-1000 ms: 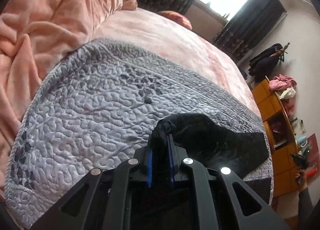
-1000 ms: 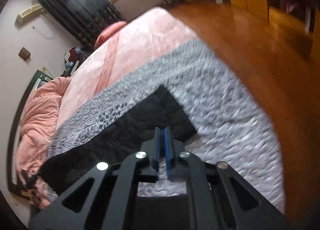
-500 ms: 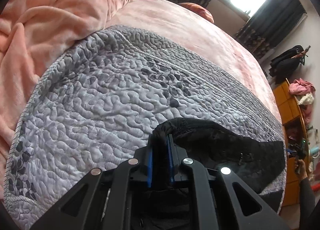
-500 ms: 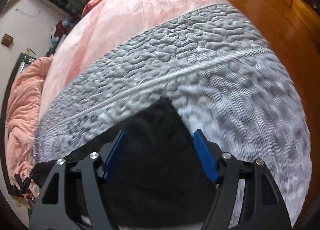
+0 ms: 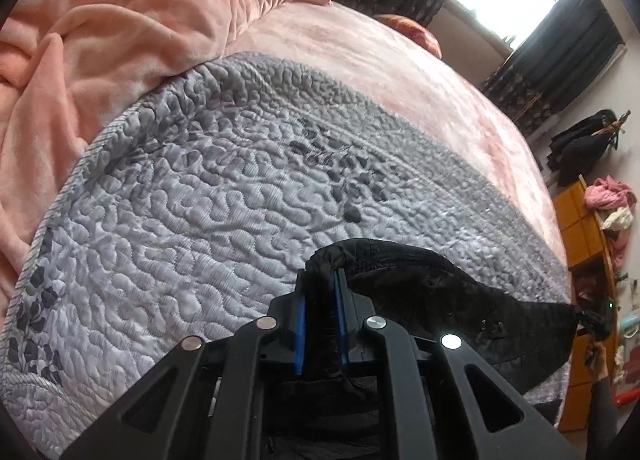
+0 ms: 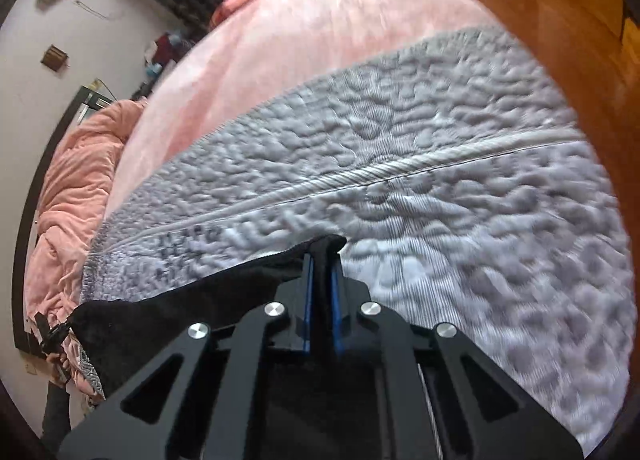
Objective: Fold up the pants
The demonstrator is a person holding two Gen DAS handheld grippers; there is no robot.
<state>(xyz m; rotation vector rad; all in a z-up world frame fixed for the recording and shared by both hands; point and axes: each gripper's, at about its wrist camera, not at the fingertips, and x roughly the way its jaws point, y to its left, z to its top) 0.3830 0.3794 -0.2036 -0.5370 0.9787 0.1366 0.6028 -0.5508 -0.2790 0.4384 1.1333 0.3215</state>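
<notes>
Black pants lie on a grey quilted bedspread. My left gripper is shut on a bunched corner of the pants, the cloth pinched between its blue pads. From there the fabric stretches to the right, where the other gripper shows at its far end. In the right wrist view my right gripper is shut on another corner of the black pants, and the cloth runs left toward the left gripper. Most of the pants lies hidden under the gripper bodies.
A rumpled pink blanket is heaped at the bed's upper left, on a pink sheet. A wooden floor borders the bed's right side. Orange cabinets with clothes on top stand by the wall.
My right gripper came down over the corner of the pants, spread its jaws around it, then closed on it. The left gripper kept its grip and sank slightly toward the quilt.
</notes>
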